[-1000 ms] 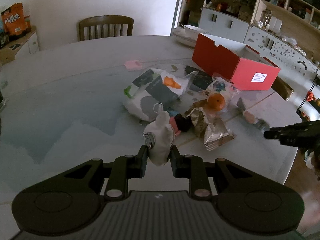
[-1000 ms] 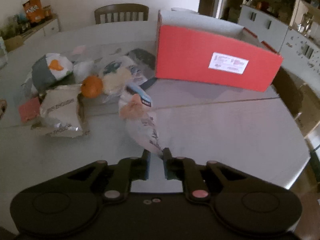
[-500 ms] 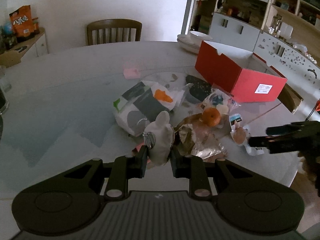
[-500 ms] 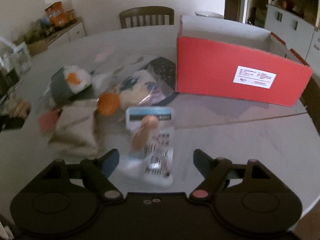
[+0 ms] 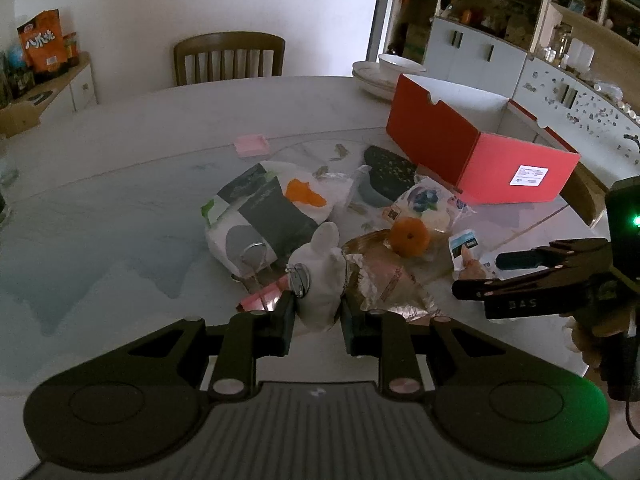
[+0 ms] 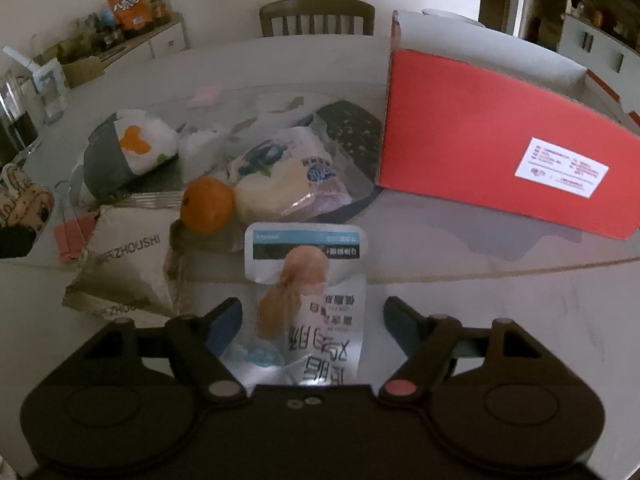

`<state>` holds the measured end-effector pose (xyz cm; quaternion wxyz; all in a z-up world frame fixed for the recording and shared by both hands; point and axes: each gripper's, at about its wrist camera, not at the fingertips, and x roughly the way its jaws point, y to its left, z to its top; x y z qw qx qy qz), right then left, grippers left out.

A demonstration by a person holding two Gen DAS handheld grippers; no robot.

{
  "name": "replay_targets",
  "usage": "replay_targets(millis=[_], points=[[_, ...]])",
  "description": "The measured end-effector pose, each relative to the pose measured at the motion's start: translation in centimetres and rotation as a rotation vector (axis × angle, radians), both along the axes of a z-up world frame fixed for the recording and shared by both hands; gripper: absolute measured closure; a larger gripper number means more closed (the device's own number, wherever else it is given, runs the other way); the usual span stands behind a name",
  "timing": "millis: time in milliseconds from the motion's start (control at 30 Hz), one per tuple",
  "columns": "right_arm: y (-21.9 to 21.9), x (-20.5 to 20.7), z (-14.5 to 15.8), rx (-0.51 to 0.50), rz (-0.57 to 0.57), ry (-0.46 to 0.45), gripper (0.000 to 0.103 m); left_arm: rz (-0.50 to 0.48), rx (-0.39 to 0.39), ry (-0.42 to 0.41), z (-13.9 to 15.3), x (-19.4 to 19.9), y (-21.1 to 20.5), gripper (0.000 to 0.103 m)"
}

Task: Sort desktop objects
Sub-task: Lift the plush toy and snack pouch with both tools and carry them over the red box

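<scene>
two tongs work here: your left tongs pinch the soft white plush toy, and your right tongs are closing around the light, slippery snack pouch flat on the desk; take its middle.

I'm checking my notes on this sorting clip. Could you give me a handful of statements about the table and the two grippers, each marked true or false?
1. The left gripper is shut on a small white plush toy. True.
2. The right gripper pinches the clear packet with a chicken drumstick. False: its fingers stand apart from the packet, which lies on the table between them; the jaws are closing.
3. The small round orange fruit lies inside the red cardboard box. False: it sits on the table among the snack bags, left of the box.
4. A brown wooden chair stands at the table's far side. True.
</scene>
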<state>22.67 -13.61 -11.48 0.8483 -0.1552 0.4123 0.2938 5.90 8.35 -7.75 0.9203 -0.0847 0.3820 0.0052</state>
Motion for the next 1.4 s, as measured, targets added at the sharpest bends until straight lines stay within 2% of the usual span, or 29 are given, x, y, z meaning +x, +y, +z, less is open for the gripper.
replay_targets(millis=[67,133,167,400,667,1000,1400], points=[[0.3,0.1,0.0,-0.01,0.009,-0.012,0.029,0.003,-0.001,0.001,0.0,0.3,-0.1,0.08],[0.5,0.3,0.0,-0.011,0.018,-0.022,0.04,0.005,-0.001,0.001,0.0,0.6,-0.3,0.08],[0.6,0.3,0.1,-0.013,0.025,-0.027,0.042,0.007,-0.002,0.002,0.0,0.5,-0.3,0.08],[-0.4,0.7,0.7,0.011,0.03,-0.008,0.045,-0.007,0.004,0.004,0.3,1.9,-1.4,0.08],[-3.6,1.0,3.0,0.071,0.036,-0.006,0.046,-0.049,0.009,-0.008,1.0,3.8,-3.6,0.08],[-7.2,3.1,7.2,0.166,0.027,-0.006,0.046,-0.135,-0.004,-0.033,3.2,7.2,-7.6,0.08],[-12.3,6.0,10.7,0.179,-0.021,-0.024,0.046,-0.242,0.003,-0.055,4.6,11.2,-13.8,0.08]])
